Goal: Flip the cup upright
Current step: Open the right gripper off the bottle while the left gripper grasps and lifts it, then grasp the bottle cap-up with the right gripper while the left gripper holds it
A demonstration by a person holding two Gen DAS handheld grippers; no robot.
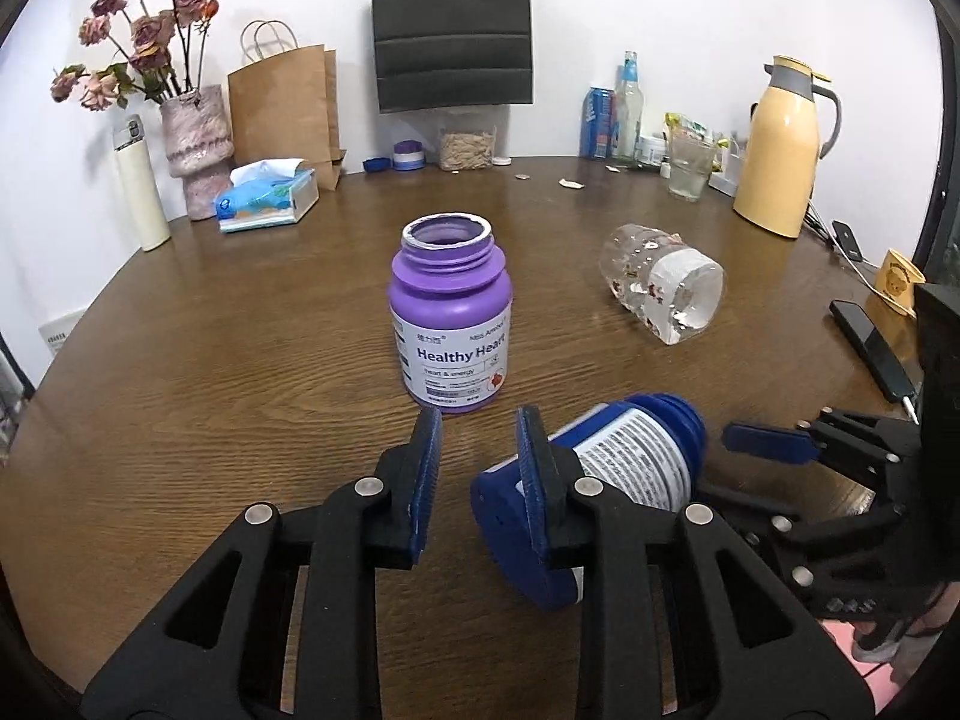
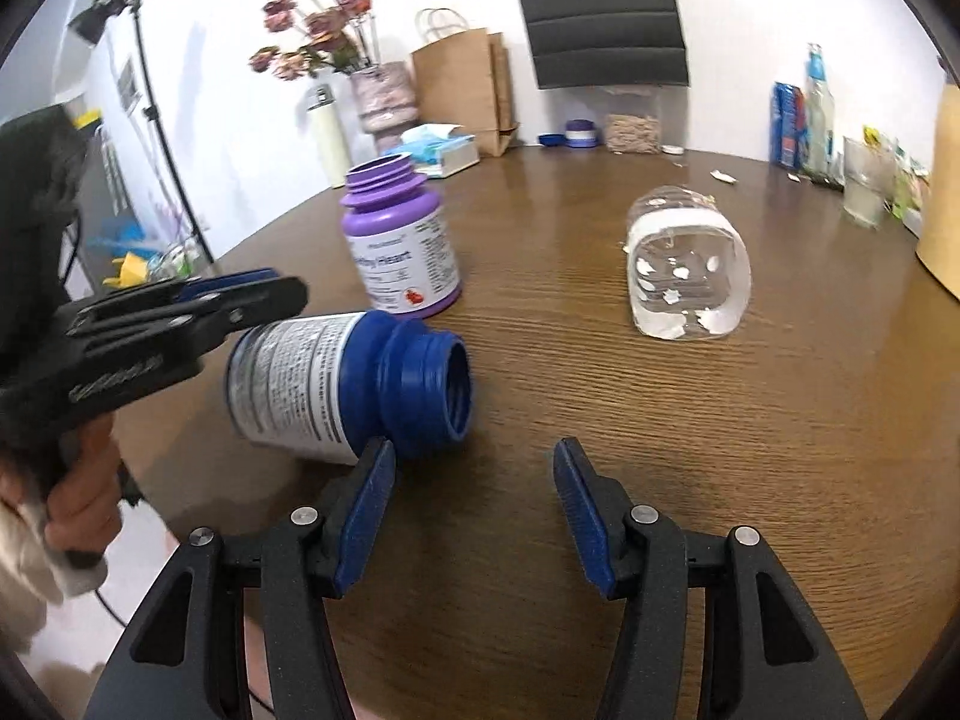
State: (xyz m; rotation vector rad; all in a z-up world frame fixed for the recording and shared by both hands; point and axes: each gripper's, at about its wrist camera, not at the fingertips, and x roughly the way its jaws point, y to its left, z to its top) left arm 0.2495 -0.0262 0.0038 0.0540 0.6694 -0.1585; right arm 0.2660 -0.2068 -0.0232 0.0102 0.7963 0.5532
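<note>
The clear cup (image 2: 687,273) lies on its side on the brown bench (image 2: 600,420), to the right of and a little behind the upright purple bottle (image 2: 401,240), and well apart from it. In the right wrist view its wide open mouth faces almost straight toward the camera, so its long axis runs roughly away from the right gripper (image 2: 474,480), base pointing toward the far wall; in the left wrist view the same cup (image 1: 660,282) shows its mouth turned toward the near right. The right gripper's jaws stand spread wide with nothing between them, and the cup lies ahead and slightly to the right of their gap. The left gripper (image 1: 477,450) sits in front of the purple bottle (image 1: 450,324), its jaws parted and empty too, with its right finger just in front of a blue bottle (image 1: 600,480) lying on its side; whether they touch cannot be told. Judging by this layout, the right gripper is the nearer one, and it would need to close across the cup's round wall, crosswise to the axis.
</note>
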